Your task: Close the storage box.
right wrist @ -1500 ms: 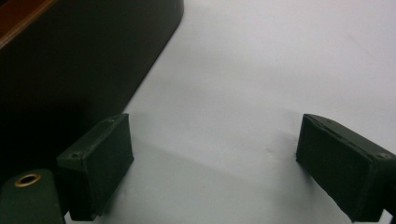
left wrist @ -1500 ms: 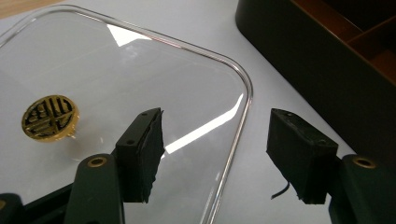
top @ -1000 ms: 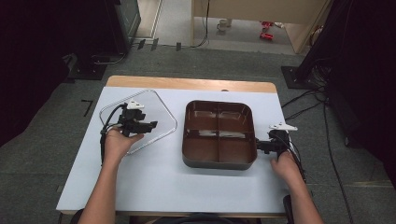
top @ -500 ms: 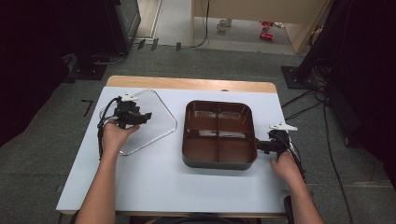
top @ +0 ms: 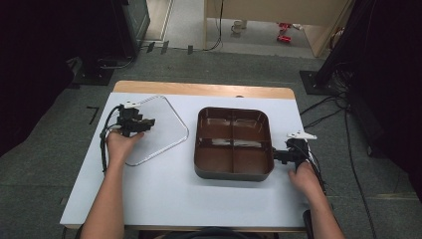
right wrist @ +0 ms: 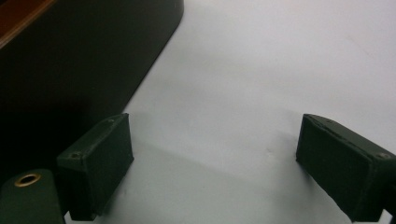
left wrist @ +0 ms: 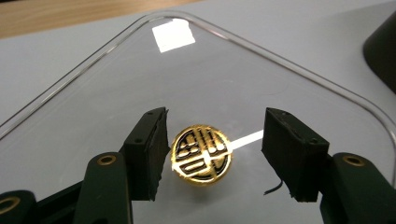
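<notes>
The left hand-held gripper (left wrist: 212,154) is down over the clear plastic lid with rounded corners (top: 159,132), which lies flat on the white desk (top: 164,194) just left of the dark brown four-compartment plastic tray (top: 233,142). In the left gripper view its jaws stand half-wide on either side of the round gold-and-black emblem knob (left wrist: 201,154) at the lid's middle. They have just been closing, but a gap shows between each pad and the knob, so nothing is gripped yet. The knob is the sensible place to take hold: the lid is thin, flat and slippery, and its edges lie flush on the desk.

The right hand-held gripper (right wrist: 212,163) rests at the tray's near right corner, jaws spread wide and empty over bare desk, with the tray's dark outer wall (right wrist: 79,70) just beside its left jaw. Placed there it looks ready to steady the tray — probably so the tray does not slide when the lid comes across.

The tray is open and appears empty, its cross dividers (top: 233,143) in plain sight. My reading is that the step in hand is pinching the knob, and the lid has yet to be lifted or carried over the tray.
</notes>
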Available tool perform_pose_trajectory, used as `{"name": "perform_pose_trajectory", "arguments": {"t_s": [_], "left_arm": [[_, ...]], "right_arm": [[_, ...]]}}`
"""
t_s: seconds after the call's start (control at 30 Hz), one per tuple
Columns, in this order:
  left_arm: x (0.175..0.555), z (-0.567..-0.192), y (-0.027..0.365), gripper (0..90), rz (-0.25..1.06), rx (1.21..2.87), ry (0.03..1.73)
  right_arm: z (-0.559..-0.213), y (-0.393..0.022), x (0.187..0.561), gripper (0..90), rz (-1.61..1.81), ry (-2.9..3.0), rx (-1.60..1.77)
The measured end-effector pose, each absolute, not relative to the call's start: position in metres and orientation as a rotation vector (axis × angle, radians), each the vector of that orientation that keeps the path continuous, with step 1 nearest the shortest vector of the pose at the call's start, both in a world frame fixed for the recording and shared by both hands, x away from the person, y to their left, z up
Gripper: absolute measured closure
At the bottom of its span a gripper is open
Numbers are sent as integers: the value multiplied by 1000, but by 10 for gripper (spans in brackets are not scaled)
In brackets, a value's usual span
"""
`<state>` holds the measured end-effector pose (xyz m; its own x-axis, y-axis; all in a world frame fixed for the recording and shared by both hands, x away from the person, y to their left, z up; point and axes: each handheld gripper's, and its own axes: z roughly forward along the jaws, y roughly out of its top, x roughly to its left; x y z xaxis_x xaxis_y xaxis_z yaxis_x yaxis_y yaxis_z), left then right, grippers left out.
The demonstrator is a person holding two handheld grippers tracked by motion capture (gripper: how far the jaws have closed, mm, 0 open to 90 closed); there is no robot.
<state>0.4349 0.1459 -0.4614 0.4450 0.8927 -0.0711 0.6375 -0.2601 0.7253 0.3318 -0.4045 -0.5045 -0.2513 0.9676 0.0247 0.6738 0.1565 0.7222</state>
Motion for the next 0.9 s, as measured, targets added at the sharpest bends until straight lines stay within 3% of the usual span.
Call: {"name": "perform_pose_trajectory", "arguments": {"t_s": [0.43, 0.57, 0.9], "left_arm": [[437, -479, 150, 472, 476, 2014, 1317], [436, -479, 147, 565, 488, 2029, 1287], [436, -478, 147, 587, 477, 2024, 1292]], "right_arm": [[-505, -405, 332, 102, 873, 1992, 1557], [-505, -405, 332, 102, 874, 1992, 1557], [-505, -405, 332, 102, 874, 1992, 1557]]}}
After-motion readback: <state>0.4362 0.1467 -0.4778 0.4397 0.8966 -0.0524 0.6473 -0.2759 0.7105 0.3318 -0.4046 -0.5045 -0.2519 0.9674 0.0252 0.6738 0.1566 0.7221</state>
